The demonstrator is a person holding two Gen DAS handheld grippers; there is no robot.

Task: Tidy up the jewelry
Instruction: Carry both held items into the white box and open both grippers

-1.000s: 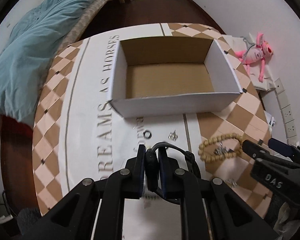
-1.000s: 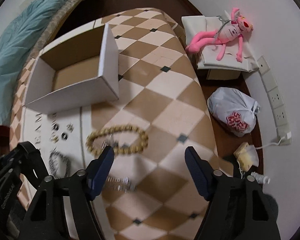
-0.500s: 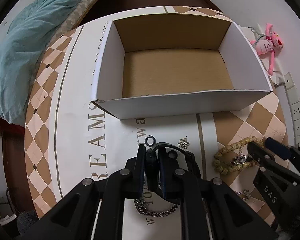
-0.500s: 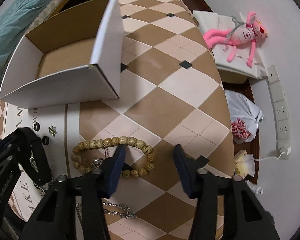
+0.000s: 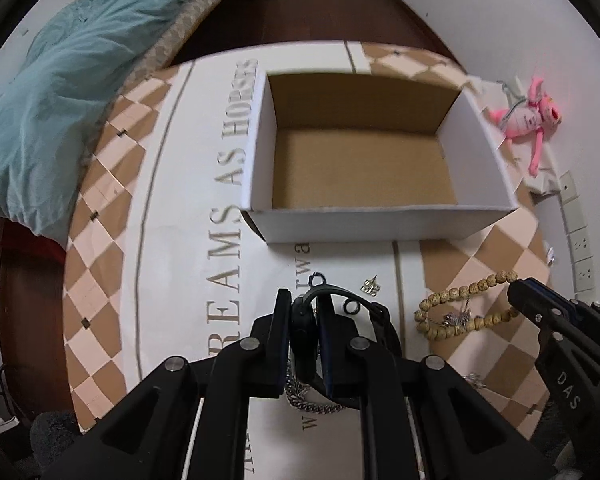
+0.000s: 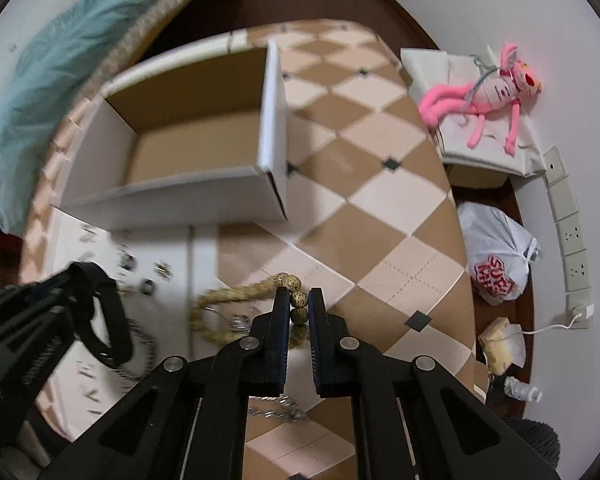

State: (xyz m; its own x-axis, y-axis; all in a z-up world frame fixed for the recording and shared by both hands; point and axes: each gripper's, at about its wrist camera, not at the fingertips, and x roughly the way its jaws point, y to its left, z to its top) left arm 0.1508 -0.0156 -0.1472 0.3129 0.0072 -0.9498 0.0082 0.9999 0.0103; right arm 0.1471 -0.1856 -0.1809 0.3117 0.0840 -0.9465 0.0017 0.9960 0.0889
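Observation:
An open white cardboard box [image 5: 380, 224] with a brown inside stands on the table, also in the right wrist view [image 6: 172, 192]. My left gripper [image 5: 304, 320] is shut on a black bangle [image 5: 328, 292], held above the table in front of the box. My right gripper [image 6: 299, 308] is shut on a wooden bead bracelet [image 6: 236, 296], which also shows in the left wrist view [image 5: 468, 300]. A silver chain [image 5: 316, 404] lies under the left gripper. Small black rings [image 5: 351, 307] and a small earring [image 5: 370, 287] lie near the box.
The round table has a checked cloth [image 6: 380, 208] with printed letters [image 5: 228, 264]. A teal blanket [image 5: 60, 92] lies at the left. A pink plush toy [image 6: 488, 92] and a white plastic bag [image 6: 500, 256] are off the table's right side. Another chain [image 6: 276, 404] lies under the right gripper.
My right gripper has closed on the bead bracelet. My left gripper, still holding the black bangle, has pulled back a little from the box.

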